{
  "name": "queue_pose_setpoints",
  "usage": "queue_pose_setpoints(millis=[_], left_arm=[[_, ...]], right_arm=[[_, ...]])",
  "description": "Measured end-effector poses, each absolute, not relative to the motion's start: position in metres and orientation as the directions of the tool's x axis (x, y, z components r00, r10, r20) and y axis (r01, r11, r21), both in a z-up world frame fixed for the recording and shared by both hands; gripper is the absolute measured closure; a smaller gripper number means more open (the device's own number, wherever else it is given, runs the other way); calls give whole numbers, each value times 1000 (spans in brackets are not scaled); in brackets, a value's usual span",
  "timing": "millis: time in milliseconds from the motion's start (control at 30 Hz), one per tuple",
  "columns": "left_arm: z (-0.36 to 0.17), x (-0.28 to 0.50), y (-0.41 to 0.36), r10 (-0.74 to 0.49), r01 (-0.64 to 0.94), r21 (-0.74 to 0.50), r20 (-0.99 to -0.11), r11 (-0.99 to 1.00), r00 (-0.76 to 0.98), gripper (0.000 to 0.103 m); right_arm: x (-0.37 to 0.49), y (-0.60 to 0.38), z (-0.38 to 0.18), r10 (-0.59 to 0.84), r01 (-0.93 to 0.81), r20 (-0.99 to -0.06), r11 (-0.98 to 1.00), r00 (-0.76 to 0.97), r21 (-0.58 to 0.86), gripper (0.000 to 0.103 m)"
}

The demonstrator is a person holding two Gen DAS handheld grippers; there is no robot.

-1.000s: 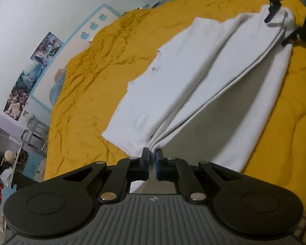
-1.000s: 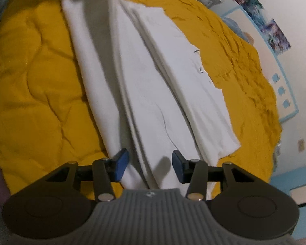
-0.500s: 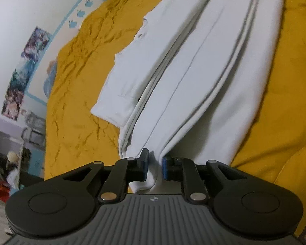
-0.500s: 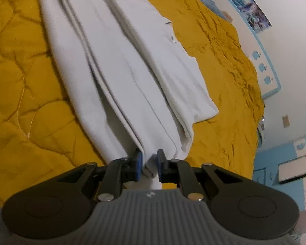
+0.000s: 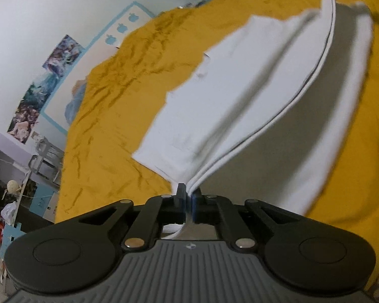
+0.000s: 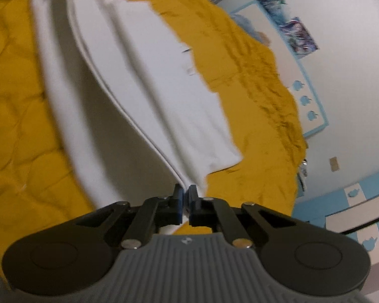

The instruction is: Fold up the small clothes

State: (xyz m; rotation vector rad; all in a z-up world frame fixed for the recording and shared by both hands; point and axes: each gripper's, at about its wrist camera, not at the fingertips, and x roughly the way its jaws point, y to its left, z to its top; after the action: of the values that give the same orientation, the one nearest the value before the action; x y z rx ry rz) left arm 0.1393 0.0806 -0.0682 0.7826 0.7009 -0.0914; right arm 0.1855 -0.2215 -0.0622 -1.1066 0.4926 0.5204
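Already the left tool [image 5: 188, 197] and right tool [image 6: 185, 198] were clamped tight on the white garment's [image 5: 240, 106] layered edge, lifted off the bed [image 5: 118, 116]; a thin layer could slip free, spoiling the fold.

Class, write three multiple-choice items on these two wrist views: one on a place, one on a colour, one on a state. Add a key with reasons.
1. Where does the white garment lie?
A. on a bedspread
B. on a wooden floor
C. in a basket

2. What colour is the bedspread?
A. green
B. mustard yellow
C. grey

3. How does the left gripper stand?
A. wide open, empty
B. shut on the garment's edge
C. shut on a poster

Key: 1 A, cloth spreads over the bedspread; 2 B, yellow surrounds it; 3 B, white folds sit pinched between its pads, as with the right gripper.
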Motion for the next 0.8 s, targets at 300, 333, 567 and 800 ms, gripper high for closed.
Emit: queue_pose_setpoints(millis=[300, 333, 567, 800], left_arm=[[8, 197, 98, 184, 178, 570, -520, 802, 834, 99], [15, 206, 100, 182, 169, 564, -512, 809, 839, 99], [36, 280, 127, 128, 157, 436, -555, 886, 822, 99], [-11, 357, 150, 146, 146, 377, -645, 915, 750, 99]], right_arm=[[242, -210, 20, 139, -456, -452, 504, 881, -733, 103], [250, -208, 27, 140, -443, -438, 516, 888, -733, 103], [326, -190, 52, 137, -403, -401, 569, 906, -717, 103], [423, -163, 15, 131, -446, -474, 616, 871, -649, 103]])
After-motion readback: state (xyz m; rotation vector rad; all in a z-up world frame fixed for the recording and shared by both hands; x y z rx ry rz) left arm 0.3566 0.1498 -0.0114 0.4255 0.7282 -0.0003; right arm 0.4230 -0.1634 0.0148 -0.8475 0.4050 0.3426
